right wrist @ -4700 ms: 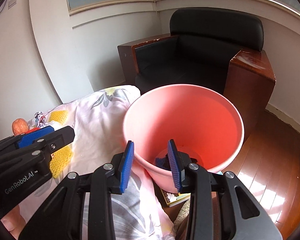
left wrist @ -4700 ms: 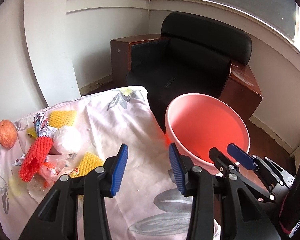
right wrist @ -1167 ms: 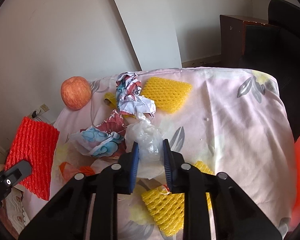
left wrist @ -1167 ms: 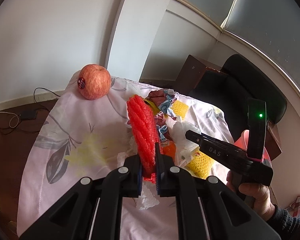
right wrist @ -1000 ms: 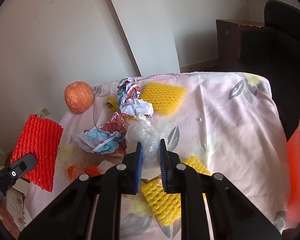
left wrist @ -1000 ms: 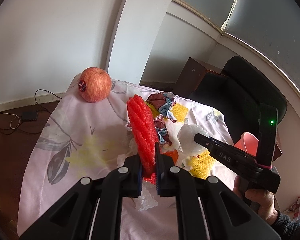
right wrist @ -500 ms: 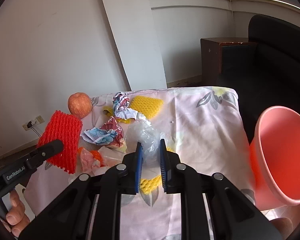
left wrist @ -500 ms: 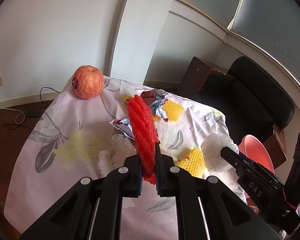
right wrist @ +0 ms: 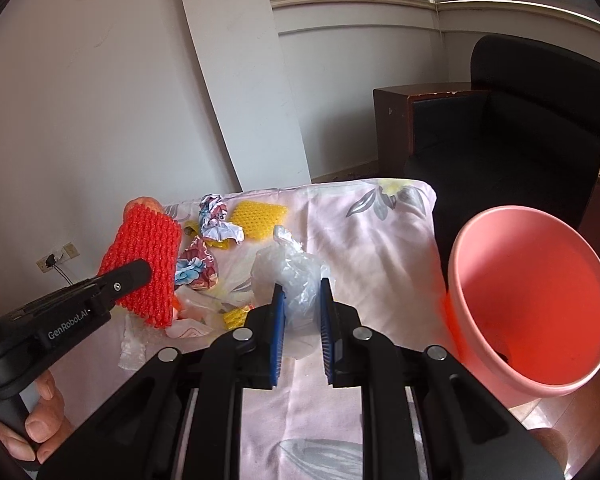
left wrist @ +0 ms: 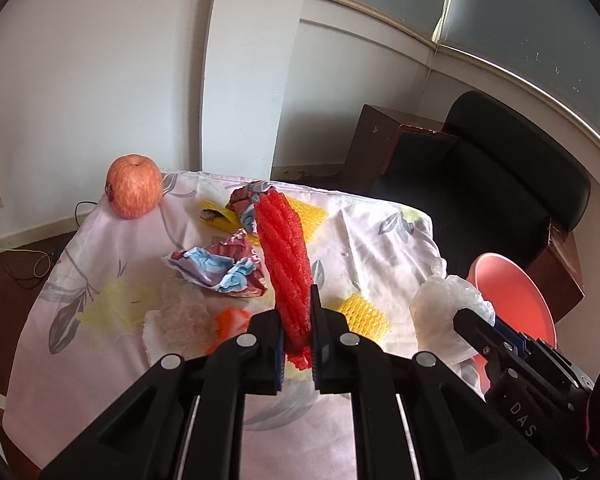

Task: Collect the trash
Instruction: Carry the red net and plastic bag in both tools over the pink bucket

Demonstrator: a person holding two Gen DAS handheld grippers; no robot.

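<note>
Left hand-held gripper [left wrist: 297, 332] clenched on a red foam fruit net [left wrist: 286, 256], ribbed, held upright above the tabletop [left wrist: 100, 240]. Right hand-held gripper [right wrist: 303, 328] pinches a crumpled clear plastic bag [right wrist: 290, 276], lifted near the pink bin [right wrist: 532, 300]. Wrappers [left wrist: 220, 264], yellow nets [left wrist: 362, 314] and an apple [left wrist: 134, 186] lie on the cloth.

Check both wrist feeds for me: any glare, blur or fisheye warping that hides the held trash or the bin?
Left wrist view: sharp; red foam net clear, window strip overexposed, edges vignetted. Right wrist view: sharp; clear plastic bag shows mild highlights, pink bin glows orange inside from daylight, wall lines curve with fisheye.
</note>
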